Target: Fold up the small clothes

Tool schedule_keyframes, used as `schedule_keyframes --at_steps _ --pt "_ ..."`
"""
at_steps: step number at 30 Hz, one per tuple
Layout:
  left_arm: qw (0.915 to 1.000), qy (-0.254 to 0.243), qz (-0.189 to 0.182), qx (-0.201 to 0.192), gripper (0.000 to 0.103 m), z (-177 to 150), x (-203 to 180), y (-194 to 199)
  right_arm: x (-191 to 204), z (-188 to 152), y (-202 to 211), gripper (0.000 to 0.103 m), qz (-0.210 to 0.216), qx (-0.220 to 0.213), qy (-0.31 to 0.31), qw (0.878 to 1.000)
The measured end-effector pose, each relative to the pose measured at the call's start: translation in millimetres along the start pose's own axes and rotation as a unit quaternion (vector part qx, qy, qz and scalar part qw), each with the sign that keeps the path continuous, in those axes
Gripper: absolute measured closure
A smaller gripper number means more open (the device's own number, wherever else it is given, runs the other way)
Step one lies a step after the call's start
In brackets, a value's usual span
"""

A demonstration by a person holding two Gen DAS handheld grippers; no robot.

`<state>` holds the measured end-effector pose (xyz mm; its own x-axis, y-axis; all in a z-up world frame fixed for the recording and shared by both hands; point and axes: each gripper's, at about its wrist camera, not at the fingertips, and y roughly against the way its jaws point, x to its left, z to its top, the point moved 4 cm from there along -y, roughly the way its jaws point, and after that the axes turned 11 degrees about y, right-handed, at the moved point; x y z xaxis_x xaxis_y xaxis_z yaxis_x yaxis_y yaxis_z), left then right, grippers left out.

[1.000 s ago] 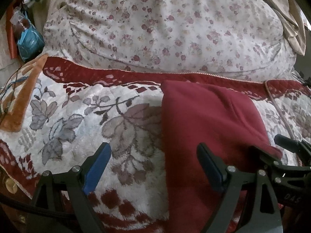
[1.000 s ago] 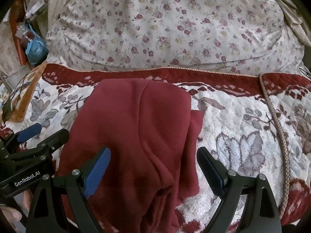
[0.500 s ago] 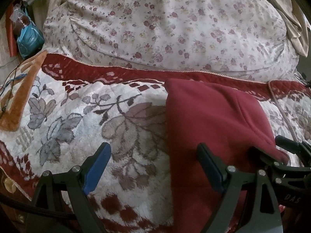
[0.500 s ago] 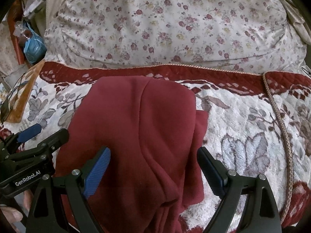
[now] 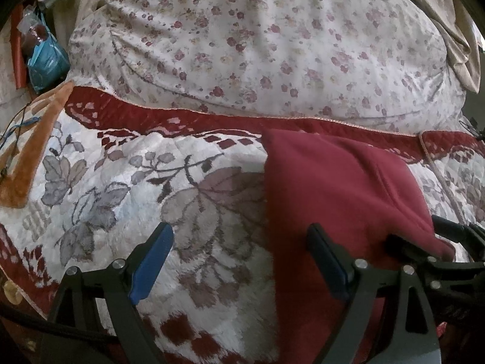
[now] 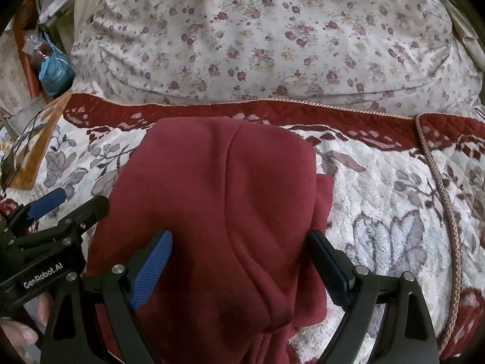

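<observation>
A dark red fleece garment (image 6: 227, 200) lies folded over on the plush flowered blanket (image 5: 127, 182). It has a seam down its middle and a flap sticking out on its right. My right gripper (image 6: 241, 264) hovers open over the garment's near half, blue pads wide apart and the cloth below them. My left gripper (image 5: 239, 261) is open too. It straddles the left edge of the garment (image 5: 333, 200), with the left pad over the blanket and the right pad over the cloth. Each gripper shows in the other's view: the right gripper (image 5: 439, 242) and the left gripper (image 6: 60, 212).
A big floral duvet (image 6: 266, 36) is heaped behind the blanket's red border. A blue plastic bag (image 5: 45, 60) and clutter sit at the far left, beside an orange blanket edge (image 5: 33, 139) with cables. A braided cord (image 6: 448, 212) runs down the right. A hand (image 6: 21, 330) holds the left gripper.
</observation>
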<state>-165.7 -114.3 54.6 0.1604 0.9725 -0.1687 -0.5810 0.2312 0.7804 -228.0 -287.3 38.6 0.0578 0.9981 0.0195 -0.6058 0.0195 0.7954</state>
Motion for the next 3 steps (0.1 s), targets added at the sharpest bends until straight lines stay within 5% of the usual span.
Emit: schedule_keyframes --at_steps 3 --pt "0.9999 0.005 0.002 0.009 0.014 4.9 8.0 -6.3 -6.9 1.1 3.2 0.010 0.006 -0.012 -0.003 1.000"
